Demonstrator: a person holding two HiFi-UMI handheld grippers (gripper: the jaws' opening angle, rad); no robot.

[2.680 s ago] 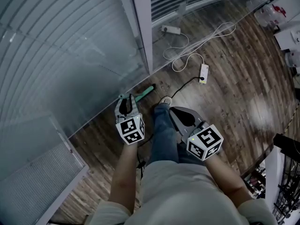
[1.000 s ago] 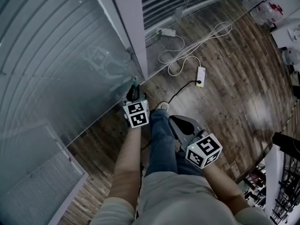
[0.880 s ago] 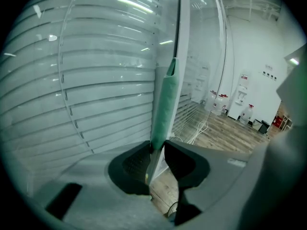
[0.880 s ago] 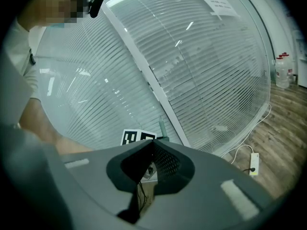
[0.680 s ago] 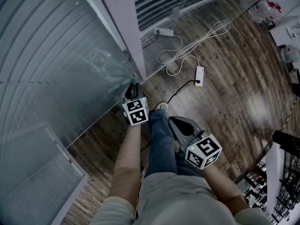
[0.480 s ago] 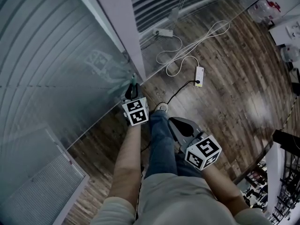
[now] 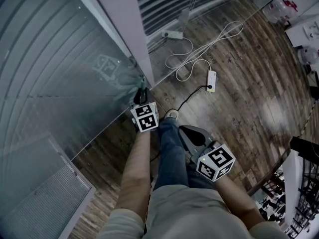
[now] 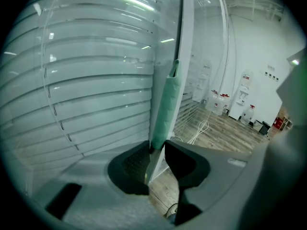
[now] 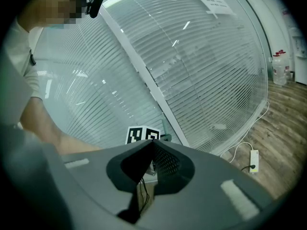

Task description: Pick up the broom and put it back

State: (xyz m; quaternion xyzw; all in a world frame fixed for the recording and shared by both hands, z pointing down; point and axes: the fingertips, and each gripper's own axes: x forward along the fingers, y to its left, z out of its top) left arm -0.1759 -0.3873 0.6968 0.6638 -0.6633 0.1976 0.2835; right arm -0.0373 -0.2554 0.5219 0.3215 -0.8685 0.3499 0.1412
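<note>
The broom's pale green handle (image 8: 165, 104) stands nearly upright against the white post (image 7: 122, 19) of the glass wall. My left gripper (image 8: 157, 150) is shut on the shaft just below the green grip. In the head view the left gripper (image 7: 141, 96) reaches out to the foot of that post, and the broom's head is hidden. My right gripper (image 7: 183, 129) hangs back beside the person's leg, jaws shut with nothing between them. The right gripper (image 9: 151, 143) looks toward the left gripper's marker cube (image 9: 143, 134).
Glass panels with blinds (image 7: 60, 59) fill the left side. White power strips (image 7: 212, 77) and looped cords (image 7: 199, 59) lie on the wood floor to the right of the post. The person's shoe (image 7: 172, 114) is just behind the left gripper. Water bottles (image 8: 218, 102) stand far off.
Since the earliest frame the left gripper has moved out to the post and the green handle, then slanting over the floor, now stands upright. Over the last second nothing has moved visibly.
</note>
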